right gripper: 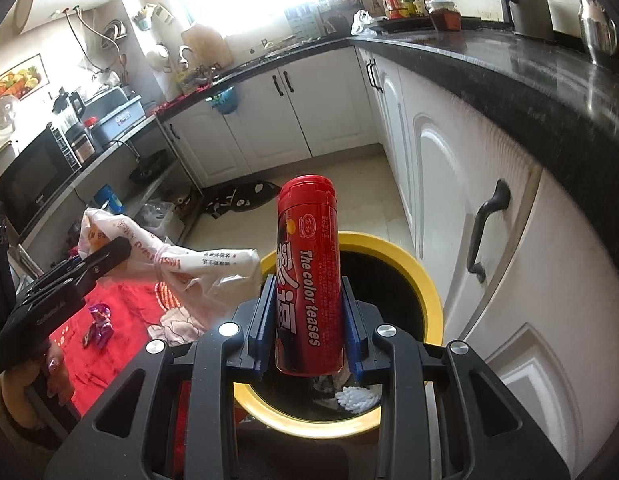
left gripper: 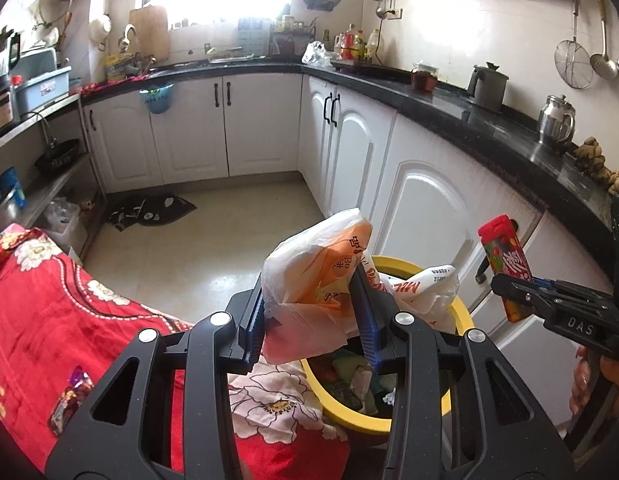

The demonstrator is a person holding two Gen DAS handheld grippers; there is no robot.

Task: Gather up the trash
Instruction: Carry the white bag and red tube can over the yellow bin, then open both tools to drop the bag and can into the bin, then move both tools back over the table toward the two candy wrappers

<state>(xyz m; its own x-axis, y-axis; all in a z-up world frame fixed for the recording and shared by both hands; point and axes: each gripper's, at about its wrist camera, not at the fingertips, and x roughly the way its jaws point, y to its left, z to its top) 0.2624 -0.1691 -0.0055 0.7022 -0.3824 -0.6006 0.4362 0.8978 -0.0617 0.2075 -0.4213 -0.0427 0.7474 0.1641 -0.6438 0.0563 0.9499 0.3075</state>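
Holding both loads over the yellow bin (right gripper: 423,276), your left claw (left gripper: 313,312) is clamped on the crumpled plastic bag (left gripper: 321,264), your right claw (right gripper: 309,320) on the red canister (right gripper: 309,276), ready to drop.

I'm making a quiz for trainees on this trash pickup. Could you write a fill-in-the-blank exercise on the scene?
1. The right gripper is shut on a ____ candy bottle.
2. The left gripper is shut on a crumpled plastic ____.
3. The trash bin below both has a ____ rim.

Missing words: red; bag; yellow
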